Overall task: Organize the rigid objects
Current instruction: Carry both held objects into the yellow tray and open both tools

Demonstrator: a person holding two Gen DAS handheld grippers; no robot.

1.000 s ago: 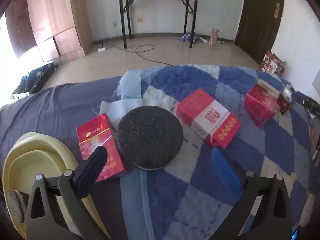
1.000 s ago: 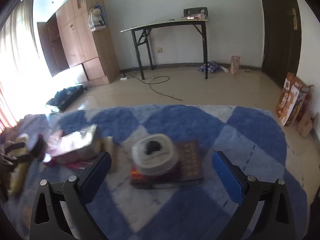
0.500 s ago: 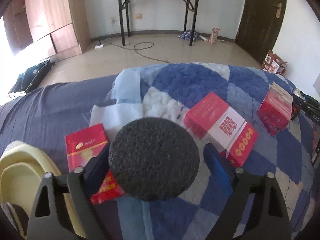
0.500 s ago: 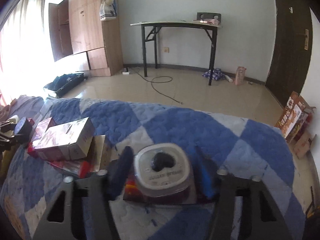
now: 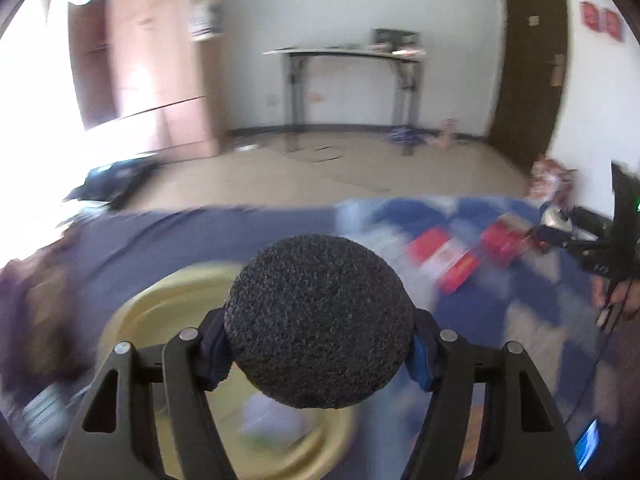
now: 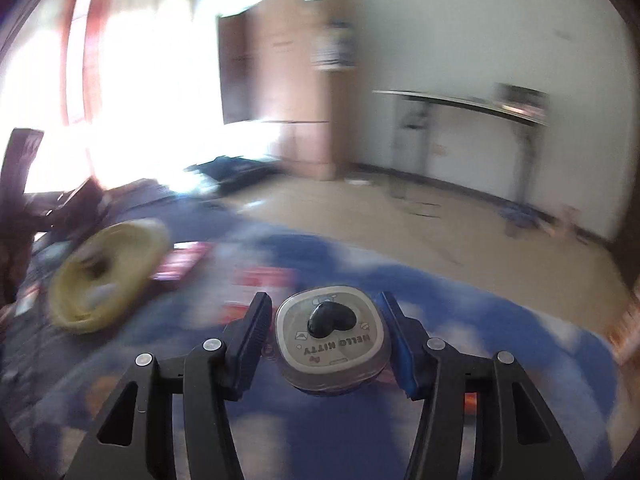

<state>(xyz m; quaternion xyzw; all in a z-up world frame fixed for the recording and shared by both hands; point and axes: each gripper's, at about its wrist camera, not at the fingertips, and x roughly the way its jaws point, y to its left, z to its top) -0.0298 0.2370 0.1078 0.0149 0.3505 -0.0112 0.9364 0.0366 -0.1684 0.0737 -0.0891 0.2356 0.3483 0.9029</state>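
Observation:
A dark, rough round disc (image 5: pixel 320 320) sits between the fingers of my left gripper (image 5: pixel 318 350). The jaws are closing and the pads press its sides, holding it in the air above the yellow basin (image 5: pixel 160 300). In the right wrist view, my right gripper (image 6: pixel 326 332) is shut on a small grey rounded container (image 6: pixel 340 346) with a black heart knob on its lid. It hangs over the blue quilt (image 6: pixel 460 308). The yellow basin (image 6: pixel 108 276) lies to the left on the bed, with small items in it.
Red boxes (image 5: pixel 440 256) (image 5: pixel 504 240) lie on the quilt at the right, and more red boxes (image 6: pixel 184 260) lie near the basin. A hand (image 5: pixel 624 300) with a black device shows at the right edge. Both views are motion-blurred. Beyond the bed are floor, a wardrobe and a table.
Both grippers went from wide open to closed on their objects and lifted them. The left swung left over the yellow basin; the right turned left, bringing the basin into view.

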